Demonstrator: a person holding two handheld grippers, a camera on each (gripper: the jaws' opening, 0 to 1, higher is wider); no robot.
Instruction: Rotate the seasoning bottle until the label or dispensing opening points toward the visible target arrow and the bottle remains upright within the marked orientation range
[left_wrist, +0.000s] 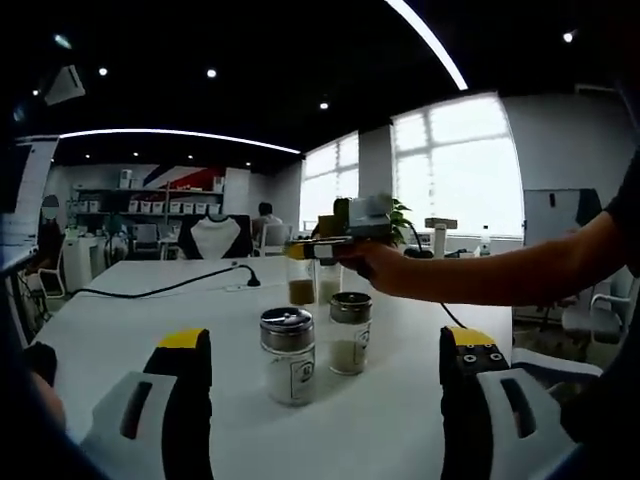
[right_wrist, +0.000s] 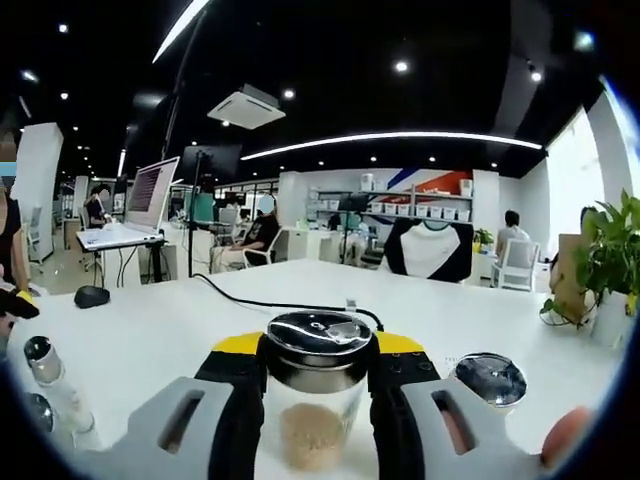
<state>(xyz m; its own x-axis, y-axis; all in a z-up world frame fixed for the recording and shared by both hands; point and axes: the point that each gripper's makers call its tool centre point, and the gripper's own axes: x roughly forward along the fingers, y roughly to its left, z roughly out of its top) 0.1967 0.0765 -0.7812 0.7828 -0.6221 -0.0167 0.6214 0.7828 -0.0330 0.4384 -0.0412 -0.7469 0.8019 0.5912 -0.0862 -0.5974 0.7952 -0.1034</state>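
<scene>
Two glass seasoning bottles with steel lids stand upright on the white table (left_wrist: 150, 320): a nearer one with white powder (left_wrist: 288, 356) and one just behind it to the right (left_wrist: 350, 333). My left gripper (left_wrist: 327, 340) is open, short of them, its yellow-tipped jaws wide on either side. Farther back, a hand holds my right gripper (left_wrist: 322, 243) on a bottle of brown seasoning (left_wrist: 300, 282), with another bottle (left_wrist: 329, 281) beside it. In the right gripper view, my right gripper (right_wrist: 318, 345) is shut on that upright brown seasoning bottle (right_wrist: 315, 400). Another lid (right_wrist: 490, 378) sits to its right.
A black cable (left_wrist: 170, 288) runs across the table's far side. Two small bottles (right_wrist: 42, 362) stand at the left edge of the right gripper view, near a dark mouse (right_wrist: 90, 296). A potted plant (right_wrist: 610, 260) is at the right. A person's arm (left_wrist: 500, 275) reaches over the table.
</scene>
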